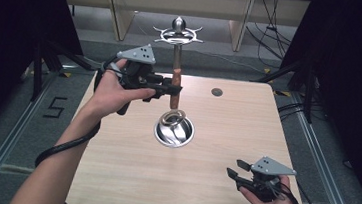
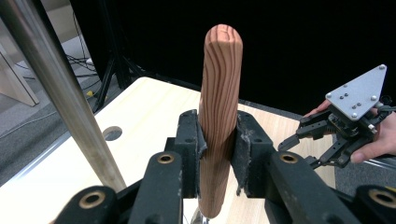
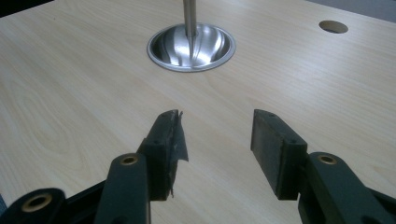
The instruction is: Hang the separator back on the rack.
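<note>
The steel bowl (image 1: 174,130) sits on the wooden table (image 1: 126,177) and serves as the landmark here. A metal stand (image 1: 178,46) rises upright out of the bowl, with a pole and a spiked crown of hooks (image 1: 178,34) at its top, beyond and above the bowl in the high view.

The left gripper (image 1: 170,87) is raised above the bowl's far-left side, just beside the pole. Its 2 jaws are clamped on a wooden handle (image 2: 219,116), 1 pad pressed against each side. In the left gripper view the handle stands upright between the pads, its rounded end on top, and the shiny pole (image 2: 60,98) slants past to the left of it. In the high view the handle (image 1: 175,89) hangs directly over the bowl, and a wire whisk head (image 1: 174,117) at its lower end reaches down to the bowl's far rim; whether the wire touches the steel cannot be told.

The right gripper (image 1: 237,169) is well apart from the bowl, toward the near right corner of the table, held low in the person's hand. Its jaws stand wide with nothing between them. In the right gripper view the right gripper (image 3: 217,133) points across bare tabletop toward the bowl (image 3: 191,44), and a round cable hole (image 3: 333,26) lies to the right of the bowl.
</note>
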The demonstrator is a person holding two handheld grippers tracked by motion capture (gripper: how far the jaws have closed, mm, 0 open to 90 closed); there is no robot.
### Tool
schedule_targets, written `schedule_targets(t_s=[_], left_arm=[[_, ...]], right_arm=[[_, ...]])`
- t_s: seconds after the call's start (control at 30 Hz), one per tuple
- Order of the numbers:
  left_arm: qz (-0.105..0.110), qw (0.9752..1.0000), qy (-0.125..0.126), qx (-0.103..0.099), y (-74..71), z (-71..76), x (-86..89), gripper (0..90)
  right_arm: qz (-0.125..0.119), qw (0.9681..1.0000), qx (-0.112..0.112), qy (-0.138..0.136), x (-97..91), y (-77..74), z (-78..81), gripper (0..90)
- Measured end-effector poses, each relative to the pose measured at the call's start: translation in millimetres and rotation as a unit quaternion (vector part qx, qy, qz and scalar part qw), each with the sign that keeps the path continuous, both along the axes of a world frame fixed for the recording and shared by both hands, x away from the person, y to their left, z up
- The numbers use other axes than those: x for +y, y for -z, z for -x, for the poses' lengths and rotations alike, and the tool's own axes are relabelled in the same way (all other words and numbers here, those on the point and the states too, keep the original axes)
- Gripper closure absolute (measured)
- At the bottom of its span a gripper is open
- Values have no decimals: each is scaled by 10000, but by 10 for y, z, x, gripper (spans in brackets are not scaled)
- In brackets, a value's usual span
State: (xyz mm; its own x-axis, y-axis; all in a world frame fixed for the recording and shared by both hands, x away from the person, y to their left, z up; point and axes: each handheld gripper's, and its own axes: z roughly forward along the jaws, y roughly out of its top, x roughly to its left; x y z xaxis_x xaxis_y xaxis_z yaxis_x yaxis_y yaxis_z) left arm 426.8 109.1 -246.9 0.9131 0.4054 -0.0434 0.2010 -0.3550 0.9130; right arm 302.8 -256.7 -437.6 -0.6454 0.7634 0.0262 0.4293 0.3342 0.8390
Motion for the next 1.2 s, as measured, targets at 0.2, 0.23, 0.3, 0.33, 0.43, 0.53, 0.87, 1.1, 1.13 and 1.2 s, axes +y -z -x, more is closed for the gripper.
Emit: schedule_targets(t_s=[0.2,0.23,0.3,0.33,0.43,0.53,0.87,1.1,1.13,1.2], left_arm=[[-24,10000,19,-34,-41,-10,4,727],[-12,10000,24,-36,-45,-12,1,727],[-34,10000,17,-28,-59,-17,-1,728],[-30,10000,28,-32,-61,-20,-2,727],[-20,10000,35,-22,-71,-29,-12,727],[-39,10000,32,-26,-83,-37,-18,728],[-26,10000,53,-25,-119,-46,-43,728],[-12,10000,47,-14,-128,-59,-49,728],[-12,10000,47,-13,-130,-60,-50,727],[-16,10000,42,-18,-135,-61,-52,727]], right_arm=[[49,10000,-27,4,-5,-6,1,528],[43,10000,-38,10,-4,-5,0,528],[59,10000,-15,-2,-6,-8,1,528],[58,10000,-17,0,-7,-8,1,528],[41,10000,-43,13,-4,-4,-1,528],[6,10000,-19,-15,-1,0,-4,528],[61,10000,-6,-16,-4,0,-5,527],[57,10000,-17,-15,-8,4,-12,527],[45,10000,10,-3,-6,4,-9,527],[67,10000,-18,-19,-7,8,-13,527]])
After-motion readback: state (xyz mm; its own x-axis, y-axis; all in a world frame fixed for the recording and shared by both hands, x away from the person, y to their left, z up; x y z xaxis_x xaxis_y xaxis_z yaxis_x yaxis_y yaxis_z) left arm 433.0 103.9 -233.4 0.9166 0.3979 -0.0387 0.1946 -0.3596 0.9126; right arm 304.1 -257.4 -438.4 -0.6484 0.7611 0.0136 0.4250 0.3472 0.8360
